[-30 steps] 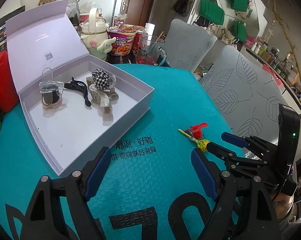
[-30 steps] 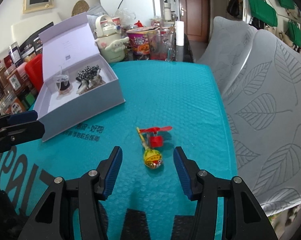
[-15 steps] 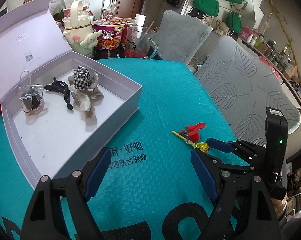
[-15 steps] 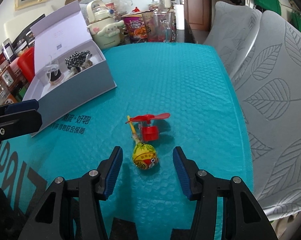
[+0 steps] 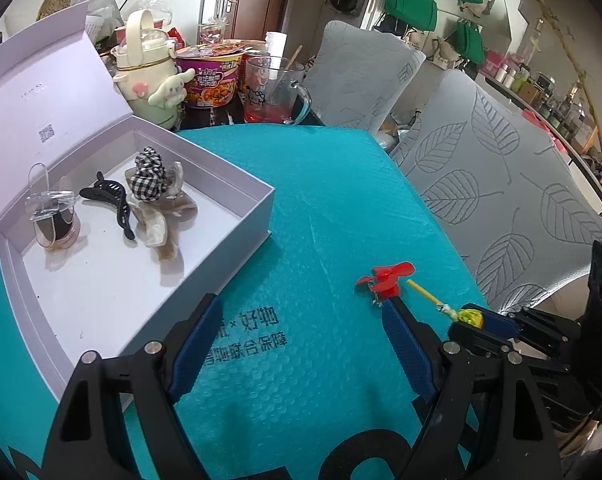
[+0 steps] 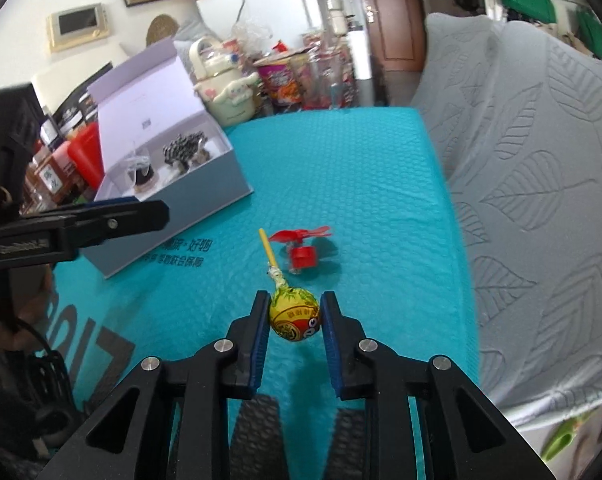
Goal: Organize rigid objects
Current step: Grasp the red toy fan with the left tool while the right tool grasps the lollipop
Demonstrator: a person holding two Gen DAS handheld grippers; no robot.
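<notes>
hidden: lollipop (image 5: 471, 317) head partly behind right tool (image 5: 475, 322) in left wrist view | cut off: white box (image 5: 257, 208) near corner behind left tool (image 5: 301, 344) finger | blurred: cups and noodle tub (image 6: 279, 80) at worktop's far end, right wrist view | unreadable: small print inside box lid (image 5: 45, 133) | too small: shelf bottles (image 5: 557, 108)
</notes>
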